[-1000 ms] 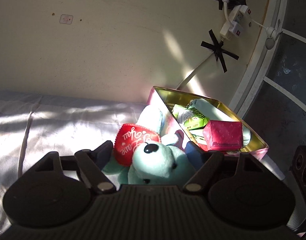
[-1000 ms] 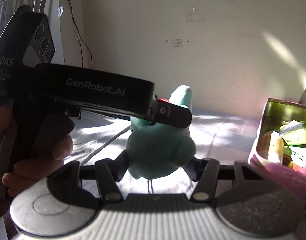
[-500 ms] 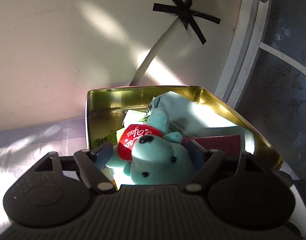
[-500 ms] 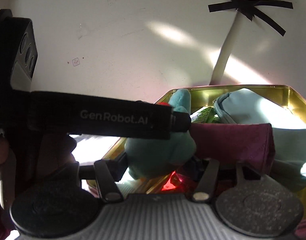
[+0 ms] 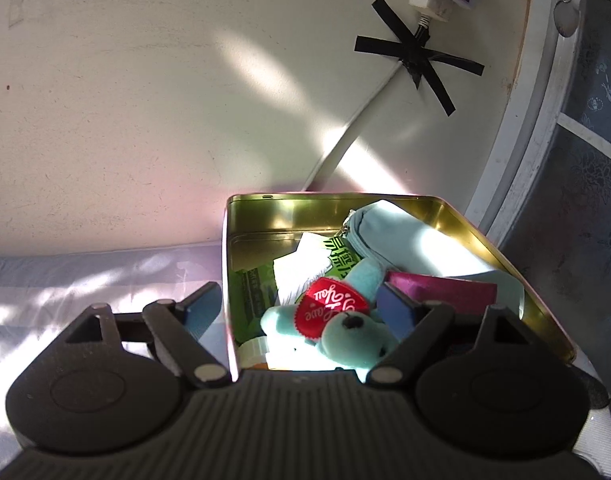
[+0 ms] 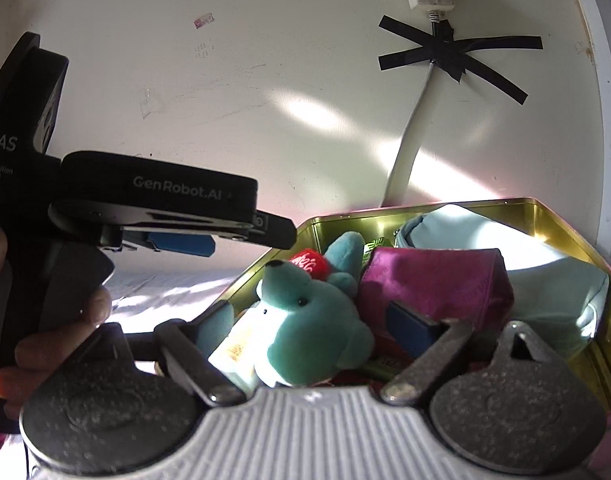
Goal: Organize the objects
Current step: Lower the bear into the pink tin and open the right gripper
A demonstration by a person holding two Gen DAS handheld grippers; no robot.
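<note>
A teal plush bear point(image 5: 345, 336) with a red heart point(image 5: 330, 311) lies inside the gold tin box point(image 5: 265, 216), on top of packets. It also shows in the right wrist view point(image 6: 309, 320). My left gripper point(image 5: 297, 308) is open, its fingers wide on either side of the bear, the left finger outside the tin wall. My right gripper point(image 6: 313, 326) is open around the bear too, not pressing it. The left gripper's body point(image 6: 157, 200) hangs above the tin's left corner in the right wrist view.
The tin point(image 6: 565, 232) also holds a magenta pouch point(image 6: 433, 284), a pale blue zip pouch point(image 6: 553, 280), green packets point(image 5: 253, 296) and a tape roll point(image 5: 255, 350). It sits on a lilac sheet point(image 5: 85, 280) against a cream wall with a taped cable point(image 5: 417, 56). A window frame point(image 5: 545, 120) stands at right.
Both grippers carried the bear over the tin, lowered it in and opened. The bear now rests in the tin, free of both grips.
</note>
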